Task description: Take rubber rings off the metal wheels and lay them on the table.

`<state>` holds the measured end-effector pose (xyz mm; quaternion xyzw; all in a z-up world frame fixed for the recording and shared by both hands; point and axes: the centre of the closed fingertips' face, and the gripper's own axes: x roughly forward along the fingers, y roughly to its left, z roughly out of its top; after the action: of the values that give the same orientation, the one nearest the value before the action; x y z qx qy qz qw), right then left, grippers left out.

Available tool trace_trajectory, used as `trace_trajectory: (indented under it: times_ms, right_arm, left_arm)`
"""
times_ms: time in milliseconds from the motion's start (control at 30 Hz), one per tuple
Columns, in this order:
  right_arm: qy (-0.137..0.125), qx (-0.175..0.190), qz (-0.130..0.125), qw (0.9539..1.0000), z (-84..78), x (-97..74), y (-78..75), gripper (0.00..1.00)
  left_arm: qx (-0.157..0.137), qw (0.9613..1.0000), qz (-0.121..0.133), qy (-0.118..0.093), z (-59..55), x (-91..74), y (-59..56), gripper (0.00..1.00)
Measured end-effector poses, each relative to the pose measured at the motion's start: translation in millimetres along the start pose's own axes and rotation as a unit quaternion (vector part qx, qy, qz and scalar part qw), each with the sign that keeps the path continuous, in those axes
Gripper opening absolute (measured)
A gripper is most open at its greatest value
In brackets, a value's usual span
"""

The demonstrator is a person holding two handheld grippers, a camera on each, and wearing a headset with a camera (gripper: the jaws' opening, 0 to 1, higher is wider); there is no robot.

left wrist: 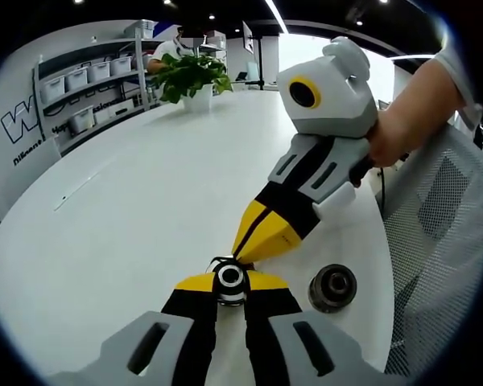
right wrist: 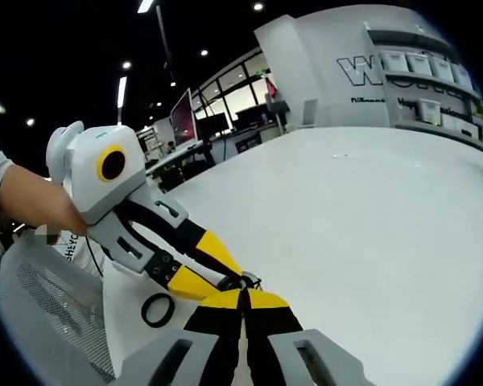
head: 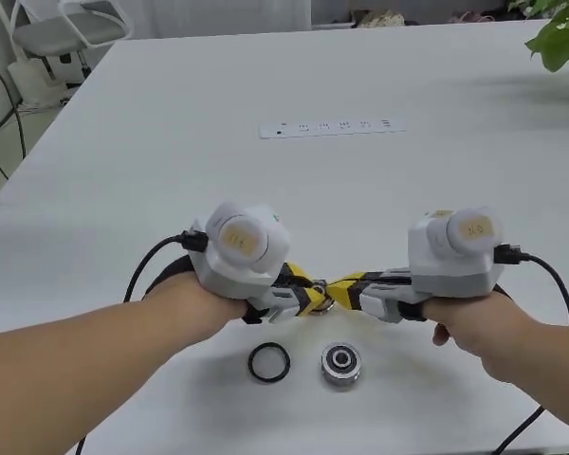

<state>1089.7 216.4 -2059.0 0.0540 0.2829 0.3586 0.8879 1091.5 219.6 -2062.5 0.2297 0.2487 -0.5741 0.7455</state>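
left gripper point(left wrist: 229, 283) jaws clamp a wheel point(left wrist: 230, 276). right gripper point(right wrist: 243, 289) jaws narrow, nipping its edge, tip to tip. loose ring point(head: 268, 362) and bare wheel point(head: 341, 363) near table's point(head: 171, 142) front edge.

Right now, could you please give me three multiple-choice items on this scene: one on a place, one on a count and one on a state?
1. In the head view, where does the loose rubber ring lie?
A. Left of the bare wheel
B. On top of a power strip
C. Under a plant

2. How many loose rubber rings lie on the table?
A. None
B. One
C. Three

3. What state is the left gripper in?
A. Open, holding nothing
B. Shut on a small wheel
C. Shut on a cable

Answers:
1 A: the ring lies flat beside the bare wheel, on its left and apart from it.
2 B: a single black ring lies loose near the table's front edge.
3 B: in the left gripper view its jaws clamp the small wheel between their tips.
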Motion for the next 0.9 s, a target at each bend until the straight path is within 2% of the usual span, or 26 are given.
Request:
trace_trajectory:
  times_ms: [467,567,600,633,733,900]
  right_arm:
    - [0.001,-0.012,0.005,0.9999,1.3,-0.9,4.2,0.00]
    - [-0.004,-0.019,0.012,0.9997,4.6,0.5,8.6,0.00]
    - [-0.014,-0.016,0.033,0.9992,8.7,1.6,17.9,0.00]
    - [-0.023,-0.026,0.028,0.9990,13.5,1.6,18.8,0.00]
    - [-0.013,-0.031,0.023,0.9992,11.8,4.3,16.3,0.00]
    - [-0.010,-0.015,0.010,0.9998,5.8,0.1,5.1,0.00]
  left_arm:
    - [0.002,1.0000,0.000,0.001,-0.3,-0.5,-1.5,0.07]
    - [0.001,1.0000,0.000,0.001,-0.3,-0.5,-1.6,0.07]
    - [0.001,1.0000,0.001,0.000,-0.3,-0.5,-1.6,0.07]
    - [0.001,1.0000,0.001,0.000,-0.2,-0.5,-1.6,0.07]
    - [0.000,1.0000,0.000,-0.001,-0.1,-0.5,-1.4,0.07]
    - [-0.005,1.0000,0.003,-0.003,0.1,-0.4,-1.5,0.07]
